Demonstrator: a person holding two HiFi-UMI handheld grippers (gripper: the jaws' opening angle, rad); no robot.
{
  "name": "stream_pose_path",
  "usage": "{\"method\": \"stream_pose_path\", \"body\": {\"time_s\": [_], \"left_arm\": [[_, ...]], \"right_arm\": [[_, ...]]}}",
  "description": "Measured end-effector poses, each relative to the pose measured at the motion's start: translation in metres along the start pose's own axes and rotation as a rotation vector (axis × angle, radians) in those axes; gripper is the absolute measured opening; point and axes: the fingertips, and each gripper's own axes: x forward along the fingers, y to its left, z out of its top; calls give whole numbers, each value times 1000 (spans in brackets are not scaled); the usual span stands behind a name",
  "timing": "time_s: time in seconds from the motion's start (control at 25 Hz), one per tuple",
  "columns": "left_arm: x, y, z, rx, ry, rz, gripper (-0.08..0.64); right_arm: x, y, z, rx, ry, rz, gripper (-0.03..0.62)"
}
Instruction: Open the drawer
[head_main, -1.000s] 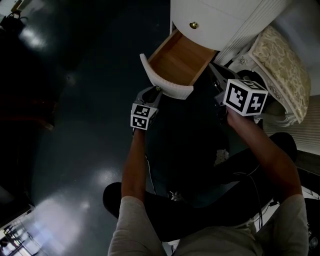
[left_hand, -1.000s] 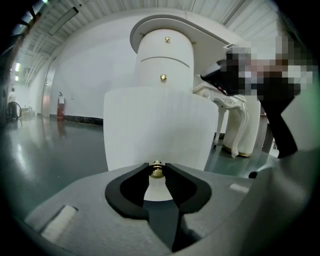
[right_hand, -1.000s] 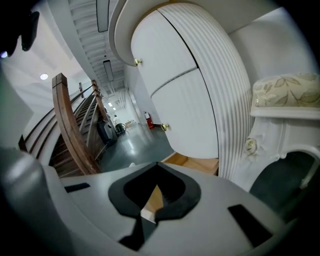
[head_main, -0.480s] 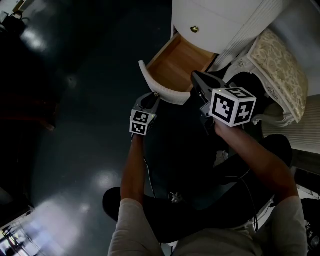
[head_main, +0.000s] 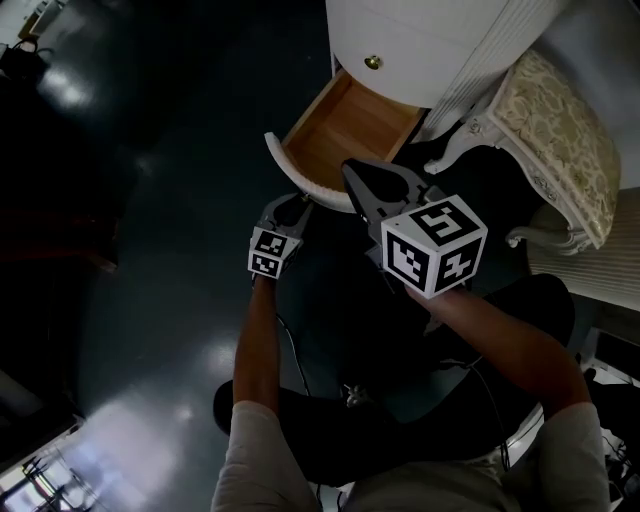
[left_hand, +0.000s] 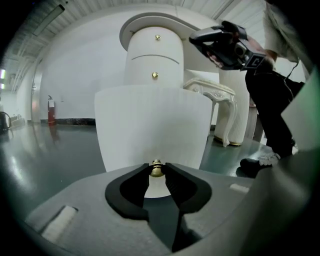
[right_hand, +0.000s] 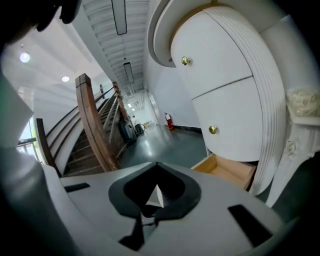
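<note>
The white cabinet (head_main: 420, 40) has its bottom drawer (head_main: 345, 130) pulled out, showing a bare wooden inside. In the left gripper view the drawer's curved white front (left_hand: 152, 122) fills the middle, and my left gripper (left_hand: 156, 171) is shut on its small brass knob (left_hand: 156, 169). In the head view the left gripper (head_main: 292, 208) sits at the drawer front's near side. My right gripper (head_main: 354, 172) hovers above the drawer front's right end, jaws shut with nothing in them. In its own view the right gripper (right_hand: 156, 163) points past the open drawer (right_hand: 227, 170).
A cream carved seat with a patterned cushion (head_main: 560, 130) stands right of the cabinet. Two higher drawers carry brass knobs (right_hand: 213, 130). A wooden staircase railing (right_hand: 92, 125) rises at the left. The person's legs (head_main: 400, 400) are over the dark glossy floor (head_main: 150, 200).
The right gripper has swung left and up, from beside the drawer's right corner to over the drawer front. The left gripper stays on the knob.
</note>
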Motion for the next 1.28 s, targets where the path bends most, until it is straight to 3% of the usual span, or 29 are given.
{"method": "stream_pose_path", "body": {"time_s": [0.12, 0.32, 0.52, 0.6, 0.72, 0.88, 1.04, 1.28], "left_arm": [[1, 0, -1, -25, 40, 23, 104], [-2, 5, 2, -5, 142, 147, 104], [-40, -3, 4, -4, 255, 202, 104], [-60, -8, 23, -38, 279, 212, 104], [-104, -32, 67, -60, 309, 185, 104], [-164, -53, 152, -27, 344, 144, 104], [-206, -78, 253, -54, 316, 149, 104], [-247, -148, 385, -77, 257, 99, 104]], "right_arm": [[7, 13, -7, 18, 32, 34, 15], [4, 16, -23, 35, 98, 14, 15], [-13, 22, -27, -71, 138, 4, 15], [-31, 17, -23, -190, 121, -11, 15], [-78, 12, -22, -376, 154, -74, 15], [-124, 23, 16, -363, 240, -128, 15], [-164, 39, 70, -346, 308, -159, 15], [-238, 64, 141, -283, 375, -203, 15]]}}
